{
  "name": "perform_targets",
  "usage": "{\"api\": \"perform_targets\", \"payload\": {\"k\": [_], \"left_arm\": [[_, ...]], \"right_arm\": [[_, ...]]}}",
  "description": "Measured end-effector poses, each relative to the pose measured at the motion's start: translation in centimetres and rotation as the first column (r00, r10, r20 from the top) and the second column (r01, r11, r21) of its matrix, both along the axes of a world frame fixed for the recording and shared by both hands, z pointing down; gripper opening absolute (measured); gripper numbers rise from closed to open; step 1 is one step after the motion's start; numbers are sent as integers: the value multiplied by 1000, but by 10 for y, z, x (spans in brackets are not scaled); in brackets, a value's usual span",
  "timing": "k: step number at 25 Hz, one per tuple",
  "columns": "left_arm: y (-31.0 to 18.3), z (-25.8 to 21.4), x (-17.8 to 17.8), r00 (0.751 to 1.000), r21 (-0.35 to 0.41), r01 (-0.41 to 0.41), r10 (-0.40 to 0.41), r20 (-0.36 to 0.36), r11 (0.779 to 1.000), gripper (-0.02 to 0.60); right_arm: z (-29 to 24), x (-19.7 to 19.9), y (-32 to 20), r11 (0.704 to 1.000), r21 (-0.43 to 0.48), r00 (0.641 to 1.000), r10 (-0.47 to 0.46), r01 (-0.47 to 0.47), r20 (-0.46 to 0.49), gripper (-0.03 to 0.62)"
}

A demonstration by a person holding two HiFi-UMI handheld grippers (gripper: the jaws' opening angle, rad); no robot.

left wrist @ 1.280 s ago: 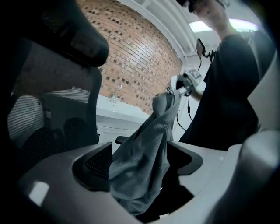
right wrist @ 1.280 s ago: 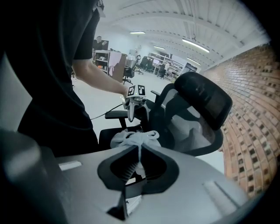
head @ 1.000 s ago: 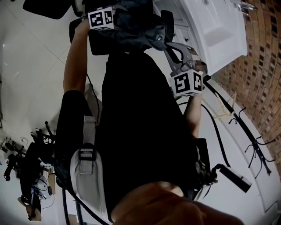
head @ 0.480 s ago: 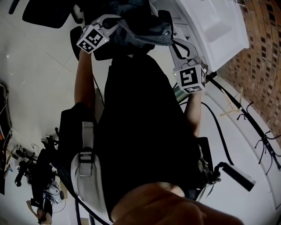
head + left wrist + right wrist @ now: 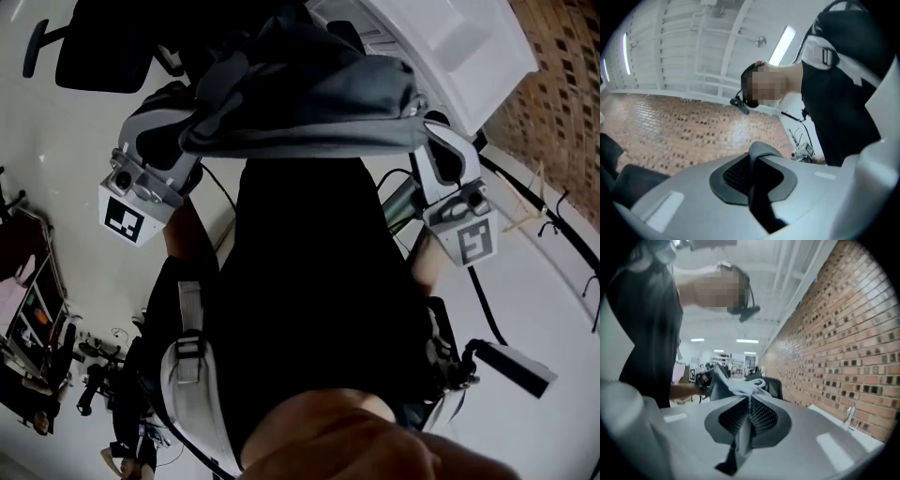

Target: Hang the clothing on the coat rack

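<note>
The clothing (image 5: 300,103), a grey garment, hung in front of my chest, bunched and spread from one hand across to the other, clear of the floor. The right tongs (image 5: 749,401) were clamped tight on it: a pale twist of cloth stood up out of the closed pads. The left tongs (image 5: 757,154) were closed just as far, with a grey fold pinched at the tip, and from above the cloth draped over that tip.

Beyond my hands stood a white cabinet (image 5: 469,47), with the brick wall (image 5: 853,333) past it and an office chair (image 5: 94,47) off to my left. I could not pick out the coat rack for certain in any view.

I judged the step in hand to be carrying the garment up and over to the rack. To do it well I needed both grips firm, since each held only a small bite of cloth that might slip. I also had to keep the hands apart, so that an edge stayed open to drop over a hook and did not sag into a lump.
</note>
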State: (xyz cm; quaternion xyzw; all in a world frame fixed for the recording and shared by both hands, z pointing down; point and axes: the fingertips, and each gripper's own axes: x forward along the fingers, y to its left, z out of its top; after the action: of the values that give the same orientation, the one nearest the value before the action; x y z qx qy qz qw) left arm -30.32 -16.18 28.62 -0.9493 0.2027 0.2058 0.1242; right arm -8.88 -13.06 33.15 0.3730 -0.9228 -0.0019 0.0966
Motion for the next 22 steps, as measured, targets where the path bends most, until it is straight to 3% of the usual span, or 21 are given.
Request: {"api": "perform_targets", "payload": {"k": [3,6,10,13,15,17,22], "left_arm": [[15,-60,26,975,92,-179,190,-117,979,20],[16,-99,53,911,116,-338,356,-208,934,20],[10,-128,120,796,131,-528,543,-269,839,20],[17,-136,192,701,82,-651,640,-316,754,19],[33,-137,240,627,36,-732,694,-355,680,19],[59,-137,284,535,9,-812,750,-388,584,19],[150,-133,393,267,-18,-957,854,-447,290,20]], "right_arm": [[-62,27,25,984,173,986,0,-29,166,14],[-101,50,44,951,288,975,46,-109,217,14],[-130,100,80,879,379,957,252,-288,142,14],[-141,151,121,826,412,921,374,-384,110,14],[-142,183,155,789,416,888,444,-452,122,14],[-141,211,193,744,423,848,510,-518,142,14],[-143,294,301,619,430,739,643,-657,203,14]]}}
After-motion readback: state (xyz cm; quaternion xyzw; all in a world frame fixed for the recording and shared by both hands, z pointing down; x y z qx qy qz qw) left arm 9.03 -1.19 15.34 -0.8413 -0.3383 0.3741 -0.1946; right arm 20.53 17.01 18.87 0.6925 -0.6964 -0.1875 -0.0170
